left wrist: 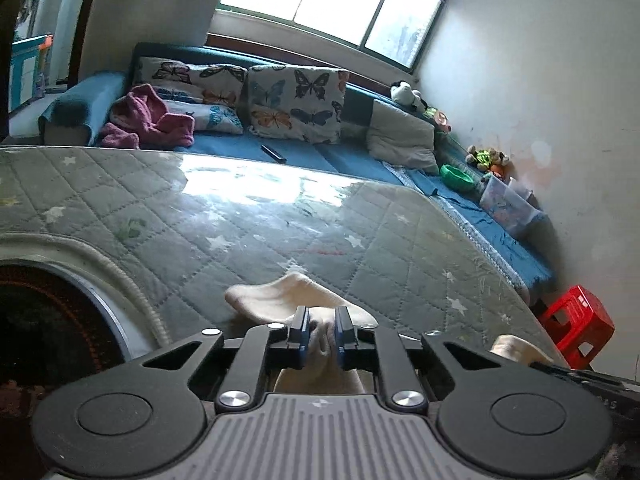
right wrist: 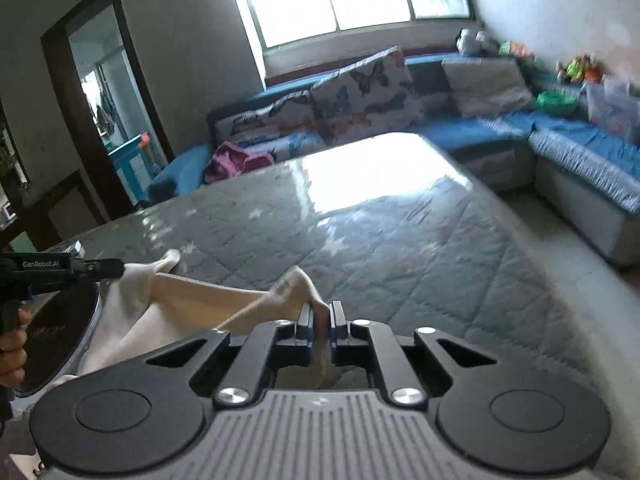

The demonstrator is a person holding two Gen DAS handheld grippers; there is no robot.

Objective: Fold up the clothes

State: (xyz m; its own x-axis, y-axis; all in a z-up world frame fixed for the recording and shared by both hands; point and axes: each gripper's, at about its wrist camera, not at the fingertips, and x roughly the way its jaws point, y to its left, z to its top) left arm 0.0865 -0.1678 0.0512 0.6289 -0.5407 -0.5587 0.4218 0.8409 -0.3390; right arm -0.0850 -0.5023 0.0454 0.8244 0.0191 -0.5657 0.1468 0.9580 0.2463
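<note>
With both sets of pads pinching cream fabric, gripping the cream garment (left wrist: 280, 300) at two spots along its near edge. Left gripper (left wrist: 323, 330) narrowed onto a bunched fold, blue pads (left wrist: 305, 332) pressing cloth from both sides; a flap fanning out beyond the tips, resting on the tabletop. Right gripper (right wrist: 319, 326) likewise nearly closed, a thin pinch of the same cloth rising between its fingers (right wrist: 305, 322). Seen from the right wrist, fabric stretching in a taut band leftward toward the other gripper (right wrist: 96, 268), a hand (right wrist: 12, 344) wrapping its handle at frame edge. Probably holding two points apart to keep the edge tensioned, readying a lift or a fold-over; judging the fold itself not yet made. Garment lying at the near edge of the quilted grey table cover (left wrist: 280, 216), part of it draping off toward the person, near a dark round object with a chrome rim (right wrist: 60, 336), identity unclear. Glossy sheet over the cover reflecting the window (left wrist: 340, 0), so likely slippery under cloth. Beyond, blue sofa (left wrist: 320, 152) with butterfly cushions (left wrist: 296, 104), pink clothing (left wrist: 144, 120) waiting there, red stool (left wrist: 576, 324) at right.
</note>
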